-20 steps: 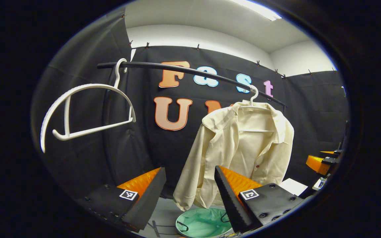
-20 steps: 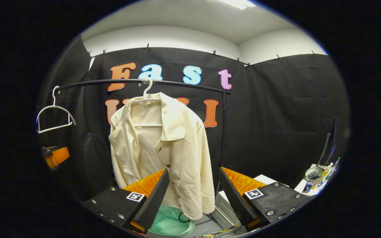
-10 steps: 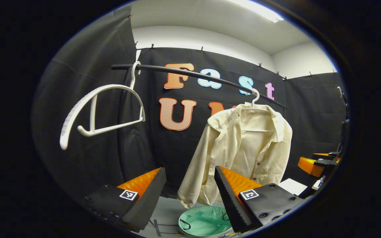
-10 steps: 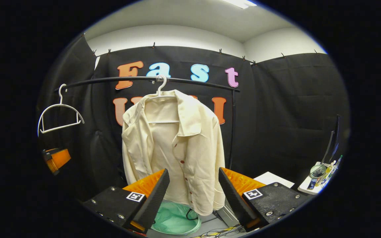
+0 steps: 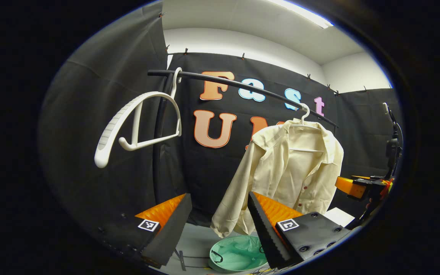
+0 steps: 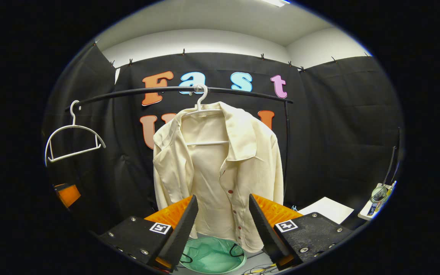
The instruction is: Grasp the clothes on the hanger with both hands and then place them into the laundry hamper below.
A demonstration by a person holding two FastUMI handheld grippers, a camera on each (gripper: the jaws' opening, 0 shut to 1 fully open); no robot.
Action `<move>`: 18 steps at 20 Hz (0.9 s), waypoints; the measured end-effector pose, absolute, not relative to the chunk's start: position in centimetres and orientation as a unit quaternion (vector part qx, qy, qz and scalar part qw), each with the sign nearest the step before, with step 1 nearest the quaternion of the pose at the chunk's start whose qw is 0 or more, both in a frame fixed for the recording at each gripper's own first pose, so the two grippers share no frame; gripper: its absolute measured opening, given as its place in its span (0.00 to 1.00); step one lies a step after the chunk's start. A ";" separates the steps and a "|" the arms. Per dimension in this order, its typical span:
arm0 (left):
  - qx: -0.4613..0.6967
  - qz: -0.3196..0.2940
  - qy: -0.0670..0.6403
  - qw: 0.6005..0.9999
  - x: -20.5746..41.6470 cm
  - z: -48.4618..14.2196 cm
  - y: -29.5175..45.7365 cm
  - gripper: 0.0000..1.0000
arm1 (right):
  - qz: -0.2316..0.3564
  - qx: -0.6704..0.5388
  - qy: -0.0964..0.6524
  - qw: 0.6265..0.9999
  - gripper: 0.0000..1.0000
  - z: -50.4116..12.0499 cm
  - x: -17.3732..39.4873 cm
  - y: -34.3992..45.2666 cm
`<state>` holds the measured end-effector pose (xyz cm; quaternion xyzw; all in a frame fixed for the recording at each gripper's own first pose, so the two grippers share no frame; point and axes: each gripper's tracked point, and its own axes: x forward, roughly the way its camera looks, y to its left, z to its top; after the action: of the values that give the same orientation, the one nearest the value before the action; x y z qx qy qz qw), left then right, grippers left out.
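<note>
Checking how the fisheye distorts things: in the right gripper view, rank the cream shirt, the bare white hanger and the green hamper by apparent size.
1. Cream button-up shirt.
2. Green-lined round laundry hamper, partly hidden by the gripper's fingers.
3. Bare white plastic hanger.
The last two look close, so their order is unsure.

A: Non-task clutter? An empty white plastic hanger (image 5: 136, 126) hangs at upper left, hooked on the curved black metal rail (image 5: 239, 86).

B: Confirmed, it's at far left (image 6: 71, 141) in the right gripper view. A flat white sheet (image 6: 325, 210) sits lower right, and small bottles on a white ledge (image 6: 376, 200) sit at the right edge.
</note>
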<state>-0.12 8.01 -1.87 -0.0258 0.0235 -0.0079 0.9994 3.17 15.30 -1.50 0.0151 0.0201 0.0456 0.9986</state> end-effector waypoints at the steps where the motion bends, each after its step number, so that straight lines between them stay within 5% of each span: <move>1: -0.026 -0.010 0.023 0.999 0.0 -1.7 7.8 0.96 | 0.042 0.015 0.017 0.999 0.83 -1.2 3.7 15.3; 18: -0.032 0.046 0.039 0.998 2.7 -1.6 4.1 0.97 | 0.066 0.062 0.034 0.995 0.62 -3.2 19.8 16.8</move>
<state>2.71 4.06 -1.56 -0.0317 0.0385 0.0458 0.9977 19.81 16.82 -3.15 0.0617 0.0341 0.0664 0.9953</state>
